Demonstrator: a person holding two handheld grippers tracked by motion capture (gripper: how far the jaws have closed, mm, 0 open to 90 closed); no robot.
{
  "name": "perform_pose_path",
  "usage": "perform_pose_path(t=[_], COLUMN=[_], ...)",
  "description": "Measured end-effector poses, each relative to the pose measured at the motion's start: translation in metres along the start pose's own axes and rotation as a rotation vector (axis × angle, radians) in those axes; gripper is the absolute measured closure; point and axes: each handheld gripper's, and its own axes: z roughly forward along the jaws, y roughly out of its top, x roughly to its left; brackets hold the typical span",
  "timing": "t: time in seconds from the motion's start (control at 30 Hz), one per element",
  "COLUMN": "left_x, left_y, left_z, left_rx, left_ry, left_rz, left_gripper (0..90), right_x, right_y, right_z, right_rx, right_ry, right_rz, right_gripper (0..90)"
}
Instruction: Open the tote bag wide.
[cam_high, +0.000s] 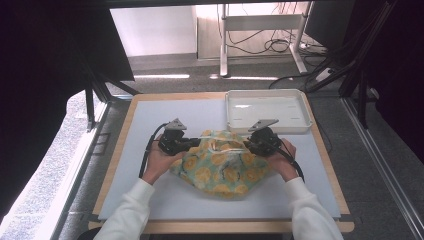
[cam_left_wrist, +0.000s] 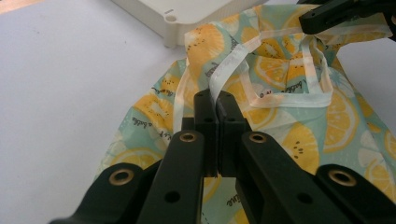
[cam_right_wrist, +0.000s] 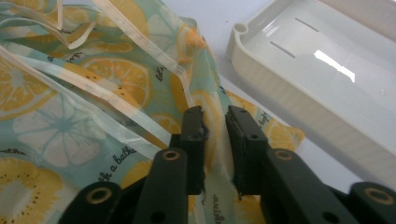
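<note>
Here, the lemon-print cloth (cam_high: 222, 162) lies bunched on the pale table mat (cam_high: 150, 200), stretched between the two grippers, with the white tray (cam_high: 265, 110) just beyond it. The left gripper (cam_high: 192, 144) sits at the cloth's left edge; in the left gripper view its jaws are pressed together on a white tie strap (cam_left_wrist: 224, 70), which rises from between the tips and runs away over the fabric. The cloth spreads ahead of and below these jaws, mostly to their right. The right gripper (cam_high: 250, 142) sits at the opposite edge; in the right gripper view a raised fold of the cloth (cam_right_wrist: 212, 126) stands in the narrow gap between its jaws, which are not fully together, and whether the pads already press the fold cannot be told. More straps (cam_right_wrist: 93, 88) lie ahead-left of those jaws, the tray ahead-right. From above, the cloth's long axis runs from one gripper to the other, its rounded bulk sagging toward the person.
</note>
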Motion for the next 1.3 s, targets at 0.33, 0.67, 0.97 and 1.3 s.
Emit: perform_pose_path(t=[0.33, 0.67, 0.97, 1.3], left_x=[-0.001, -0.004, -0.008, -0.015], left_y=[0.000, 0.003, 0.004, 0.005], left_z=[0.000, -0.007, -0.017, -0.023], left_rx=[-0.002, -0.029, -0.049, -0.057], left_ry=[0.002, -0.010, -0.024, -0.057], left_rz=[0.004, 0.008, 0.017, 0.026], left_gripper=[89.9, 89.9, 89.9, 89.8], right_x=[-0.004, 0.003, 0.006, 0.010], right_y=[0.000, 0.006, 0.005, -0.001], right_z=[-0.005, -0.020, -0.030, -0.035], right_rx=[-0.046, -0.147, -0.178, -0.188], right_ry=[0.032, 0.084, 0.106, 0.114], right_rz=[0.027, 0.017, 0.011, 0.010], right_gripper=[88.1, 88.3, 88.4, 88.4])
